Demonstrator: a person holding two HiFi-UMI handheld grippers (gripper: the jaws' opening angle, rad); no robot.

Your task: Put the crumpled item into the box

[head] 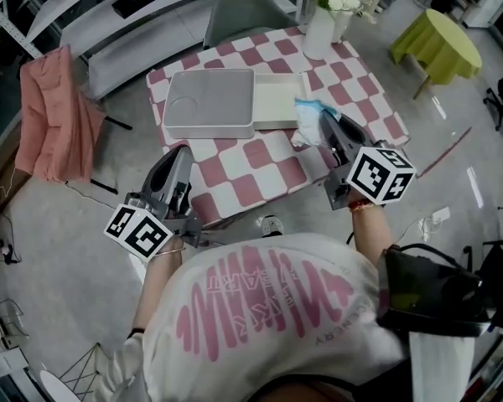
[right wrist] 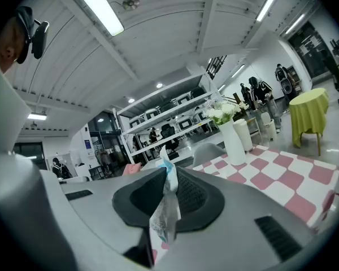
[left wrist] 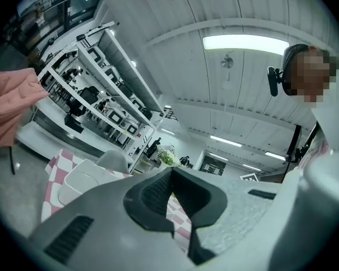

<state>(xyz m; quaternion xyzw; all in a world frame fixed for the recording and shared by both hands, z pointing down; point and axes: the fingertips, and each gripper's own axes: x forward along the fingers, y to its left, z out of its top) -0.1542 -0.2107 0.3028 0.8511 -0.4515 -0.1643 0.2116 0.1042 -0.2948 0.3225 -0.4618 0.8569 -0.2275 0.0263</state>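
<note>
Your right hand-held gripper [right wrist: 168, 180] is clenched on just an edge of the crumpled white-and-blue plastic wrapper [head: 308, 121] above the checked tabletop's [head: 267, 162] right side, so it may slip out before reaching the shallow cream box [head: 277, 101].

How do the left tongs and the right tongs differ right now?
The right tongs are shut on a crumpled white-and-blue wrapper. The left tongs are shut with nothing between them. In the head view, the right tongs reach over the checkered table next to the open box, while the left tongs hang back by the table's near-left corner. Both carry a marker cube and point away from the person.
</note>
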